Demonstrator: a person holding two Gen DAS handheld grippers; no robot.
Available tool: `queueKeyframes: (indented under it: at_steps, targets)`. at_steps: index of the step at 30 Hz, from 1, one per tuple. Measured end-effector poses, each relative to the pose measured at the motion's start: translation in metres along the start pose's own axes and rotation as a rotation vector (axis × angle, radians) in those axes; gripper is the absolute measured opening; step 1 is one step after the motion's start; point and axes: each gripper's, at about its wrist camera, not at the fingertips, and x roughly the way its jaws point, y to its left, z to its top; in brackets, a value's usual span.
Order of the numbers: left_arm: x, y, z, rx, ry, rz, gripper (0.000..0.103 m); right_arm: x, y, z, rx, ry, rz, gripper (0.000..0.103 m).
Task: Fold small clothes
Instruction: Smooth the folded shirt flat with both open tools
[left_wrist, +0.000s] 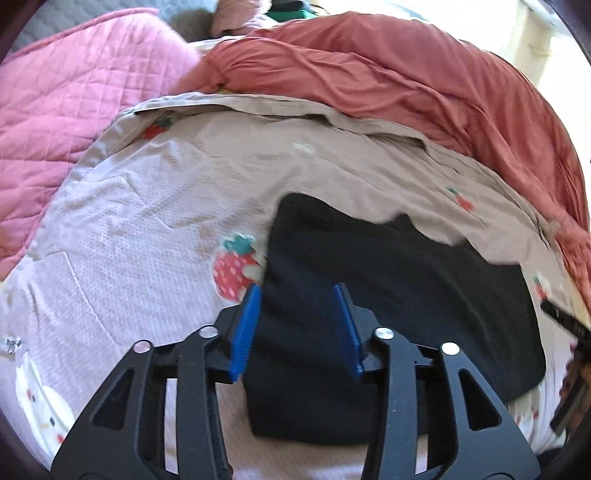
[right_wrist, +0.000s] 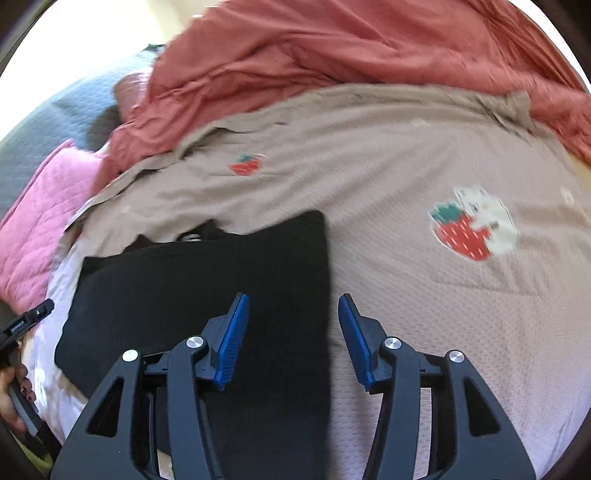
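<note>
A black garment (left_wrist: 388, 295) lies folded flat in a rough rectangle on the pale strawberry-print sheet (left_wrist: 147, 221). My left gripper (left_wrist: 297, 291) hovers over its left part, open, with nothing pinched between the blue pads. In the right wrist view the same black garment (right_wrist: 203, 288) fills the lower left. My right gripper (right_wrist: 293, 299) stands open above the garment's right edge, one finger over the cloth and the other over the sheet (right_wrist: 443, 332). Neither gripper holds anything.
A rumpled red-orange blanket (left_wrist: 424, 74) is heaped along the far side of the sheet. A pink quilted pillow (left_wrist: 74, 92) lies at the far left. A hand (right_wrist: 14, 387) on a gripper handle shows at the left edge of the right wrist view.
</note>
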Motion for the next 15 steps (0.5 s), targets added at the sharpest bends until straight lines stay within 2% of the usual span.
queueKeyframes:
  at_steps: [1,2,8,12,15]
  targets:
    - [-0.002,-0.005,-0.003,0.016,0.004,-0.005,0.040,-0.001,0.005,-0.001,-0.022,-0.005,0.003,0.061]
    - [-0.004,-0.013,-0.008,0.045,0.010,-0.001,0.042,-0.003,0.014,-0.003,-0.059,-0.010,0.009,0.062]
    - [-0.004,-0.039,-0.026,0.100,0.036,0.026,0.053,-0.013,0.044,-0.019,-0.189,-0.017,0.041,0.065]
    - [0.007,-0.055,-0.028,0.119,0.075,0.027,0.064,-0.018,0.062,-0.029,-0.240,-0.026,0.068,0.065]
    - [0.021,-0.068,-0.034,0.161,0.106,0.055,0.065,-0.015,0.076,-0.040,-0.260,-0.005,0.100,0.065]
